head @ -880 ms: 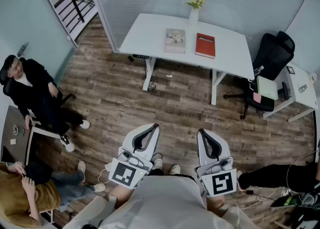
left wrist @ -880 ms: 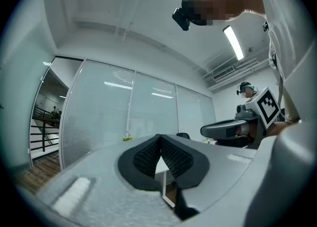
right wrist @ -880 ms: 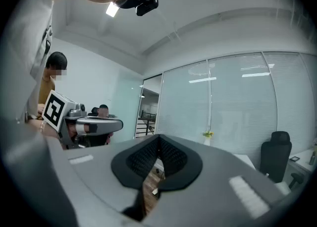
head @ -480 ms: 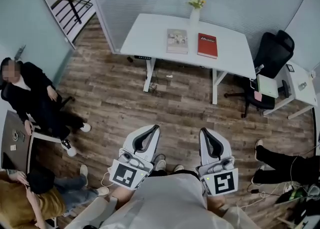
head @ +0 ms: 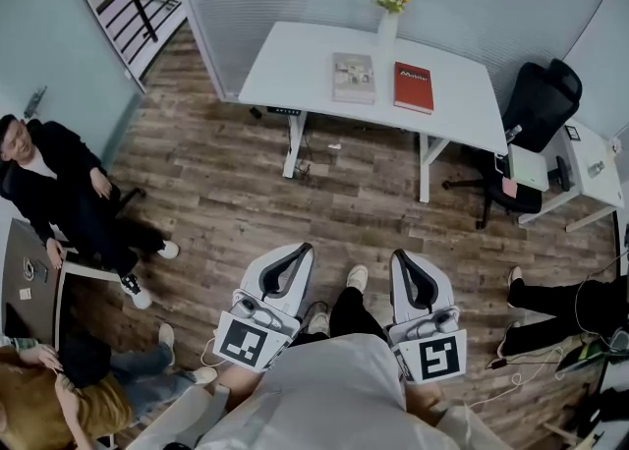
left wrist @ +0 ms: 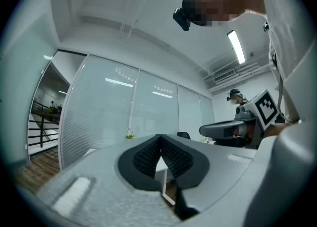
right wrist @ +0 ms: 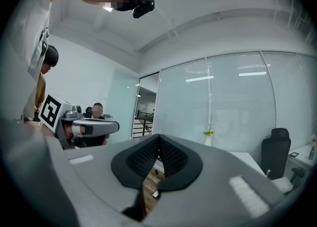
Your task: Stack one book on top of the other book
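Both books lie flat on the white tabletop (head: pixel 295 70), well ahead across open wood floor (head: pixel 344 202): pale book (head: pixel 354 78) left, red book (head: pixel 414 86) right, side by side, a gap between, long axes pointing away from the person. Left gripper (head: pixel 292 261) and right gripper (head: pixel 407 265) are level, fingers (left wrist: pixel 143 159) pressed together, nothing held. Red book sits more on the right gripper's side. Vase (head: pixel 389 26) stands just behind the books; free tabletop on both sides.

Left gripper (left wrist: pixel 159 140): 2 jaws pressed together, nothing between them. Below the tips, part of a white desk (left wrist: pixel 161 165) and its leg. Flower vase (left wrist: pixel 130 135) left of the jaws. Right gripper (left wrist: pixel 208 130) right of the jaws, roughly level.
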`<state>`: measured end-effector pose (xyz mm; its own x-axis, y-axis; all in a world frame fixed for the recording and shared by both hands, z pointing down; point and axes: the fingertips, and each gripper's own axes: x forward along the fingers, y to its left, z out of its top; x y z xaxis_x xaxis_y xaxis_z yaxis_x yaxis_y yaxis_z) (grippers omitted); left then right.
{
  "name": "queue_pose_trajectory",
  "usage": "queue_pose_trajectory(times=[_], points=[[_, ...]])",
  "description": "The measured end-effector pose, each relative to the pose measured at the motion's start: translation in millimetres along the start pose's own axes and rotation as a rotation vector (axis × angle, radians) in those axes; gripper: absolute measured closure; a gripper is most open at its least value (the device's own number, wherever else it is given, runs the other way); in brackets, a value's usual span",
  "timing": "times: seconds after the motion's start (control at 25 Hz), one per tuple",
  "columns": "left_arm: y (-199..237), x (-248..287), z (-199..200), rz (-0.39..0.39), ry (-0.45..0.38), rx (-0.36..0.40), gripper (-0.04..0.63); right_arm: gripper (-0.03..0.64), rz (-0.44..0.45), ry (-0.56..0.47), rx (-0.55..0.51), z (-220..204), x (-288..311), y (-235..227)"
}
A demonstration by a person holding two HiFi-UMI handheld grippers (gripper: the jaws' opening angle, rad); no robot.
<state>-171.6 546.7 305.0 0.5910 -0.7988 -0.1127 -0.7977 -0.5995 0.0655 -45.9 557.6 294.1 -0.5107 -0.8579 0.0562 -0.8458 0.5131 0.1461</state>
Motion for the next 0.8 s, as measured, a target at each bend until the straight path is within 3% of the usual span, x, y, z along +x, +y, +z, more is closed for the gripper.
queue_pose_trajectory(times=[0.4,0.8], points=[[14,32,-6,-0.002,-0.001,0.006,0.597,0.612,0.003,0.002,-0.001,-9,26,-21],[24,103,-17,0.004,0.008,0.01,0.598,0.612,0.002,0.003,0.011,-21,61,-85]])
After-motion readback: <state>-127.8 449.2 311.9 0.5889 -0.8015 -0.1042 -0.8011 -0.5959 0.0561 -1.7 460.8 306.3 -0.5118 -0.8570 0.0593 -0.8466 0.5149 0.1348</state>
